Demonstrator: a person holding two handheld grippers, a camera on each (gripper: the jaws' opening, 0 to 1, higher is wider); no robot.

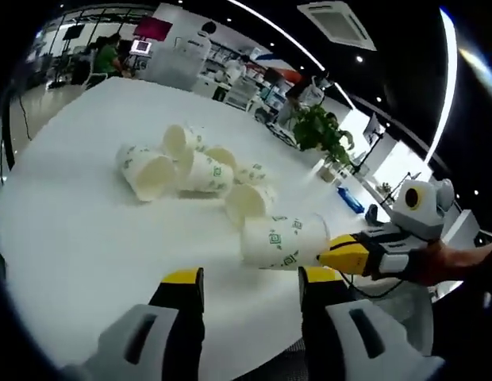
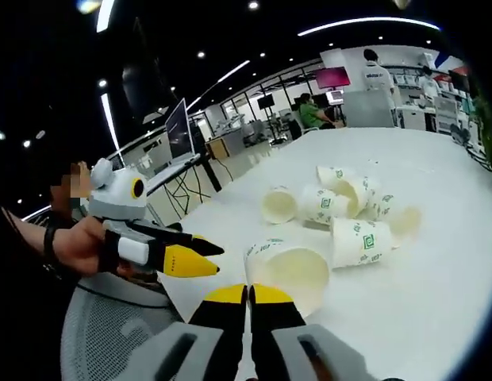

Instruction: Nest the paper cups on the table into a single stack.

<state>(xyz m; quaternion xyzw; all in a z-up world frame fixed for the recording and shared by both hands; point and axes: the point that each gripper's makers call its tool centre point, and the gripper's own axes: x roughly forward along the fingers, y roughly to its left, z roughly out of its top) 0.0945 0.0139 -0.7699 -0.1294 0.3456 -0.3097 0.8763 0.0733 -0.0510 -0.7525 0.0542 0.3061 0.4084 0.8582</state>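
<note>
Cup [image 2: 287,274] in right gripper [image 2: 247,295], loose cups [image 1: 190,168] behind.

L gripper [image 1: 250,290] jaws apart | R gripper [image 1: 341,252] pinches cup [image 1: 282,241] (sideways) | table [image 1: 71,246]

We see wide bare table [image 1: 79,238] on the near side of the cups. The cluster of tipped cups [image 1: 190,167] crowds the middle, touching one another, with little room between. One cup [image 1: 282,242] lies apart nearer the edge, with the right gripper [image 1: 335,254] at its end. Past the edge, a mesh chair [image 2: 103,333] stands close.
</note>
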